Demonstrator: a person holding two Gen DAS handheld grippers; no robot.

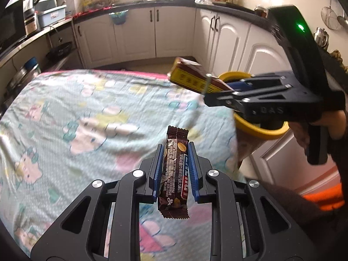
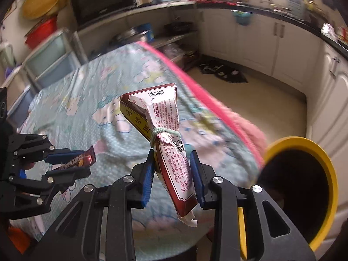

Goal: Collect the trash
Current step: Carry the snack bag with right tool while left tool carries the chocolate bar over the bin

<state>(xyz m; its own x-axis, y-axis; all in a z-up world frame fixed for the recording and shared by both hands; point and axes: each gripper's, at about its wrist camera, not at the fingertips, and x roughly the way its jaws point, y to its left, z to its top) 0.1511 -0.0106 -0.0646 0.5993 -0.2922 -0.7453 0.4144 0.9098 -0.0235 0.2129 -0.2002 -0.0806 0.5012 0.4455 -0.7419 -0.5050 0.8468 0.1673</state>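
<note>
My left gripper [image 1: 175, 152] is shut on a brown snack bar wrapper [image 1: 175, 169], held upright above the table; both also show in the right wrist view, the gripper [image 2: 84, 161] and the wrapper [image 2: 76, 162], at the left. My right gripper [image 2: 171, 158] is shut on a red, white and yellow packet tied with a green string [image 2: 165, 130]. In the left wrist view the right gripper [image 1: 208, 89] holds that packet [image 1: 191, 76] just over the yellow-rimmed trash bin [image 1: 256, 130]. The bin [image 2: 304, 191] stands beside the table's right edge.
The table carries a pale blue cartoon-print cloth [image 1: 76, 119] with a pink border [image 2: 195, 87]. White kitchen cabinets [image 1: 134, 37] and dark counters ring the room. Plastic drawers [image 2: 50, 61] and a microwave [image 2: 102, 2] stand beyond the table. A dark mat [image 2: 224, 71] lies on the floor.
</note>
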